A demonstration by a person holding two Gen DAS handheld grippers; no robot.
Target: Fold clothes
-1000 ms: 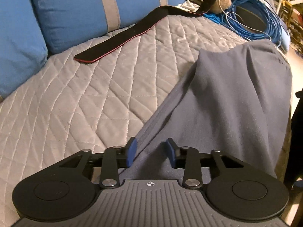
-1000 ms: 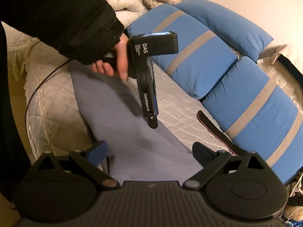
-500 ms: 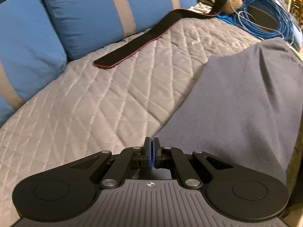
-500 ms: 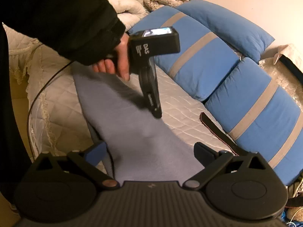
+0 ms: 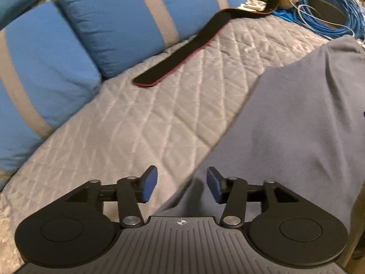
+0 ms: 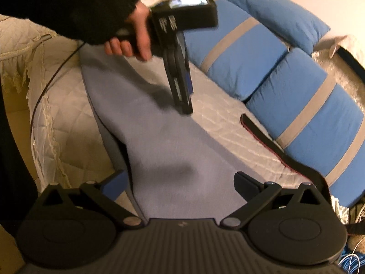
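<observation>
**A:** What do you get from your left wrist camera?

**B:** My left gripper [image 5: 182, 186] has its jaws partway apart and opening. The blue pads [image 5: 150, 183] press on nothing; the edge of the grey-blue garment [image 5: 296, 132] lies below the gap, untouched as far as I can see. That garment covers the right half of the view, spread on the quilted cover [image 5: 136, 123]. To the far left are the blue cushions with grey stripes [image 5: 118, 27]. A black strap with a red edge [image 5: 182, 59] lies on the quilt in front of them, well apart from the garment. A coil of blue cable [image 5: 328, 11] sits far right. The only mark here is a small crosshair symbol on my gripper's body, no words.

**A:** And from the right wrist?

**B:** My right gripper [image 6: 180, 186] stands wide open and holds nothing; the garment [image 6: 164, 141] runs from between its fingers away toward the far left. Above it my left hand [image 6: 134, 38], in a black sleeve [image 6: 68, 6], holds the other gripper [image 6: 186, 105], tip pointing down just over the garment's right edge.

**A:** Any writing?

**B:** White lettering on that gripper's body, too blurred to read, and a lit screen on top. The cushions [image 6: 262, 52] and the strap [image 6: 269, 141] lie to the right.
</observation>
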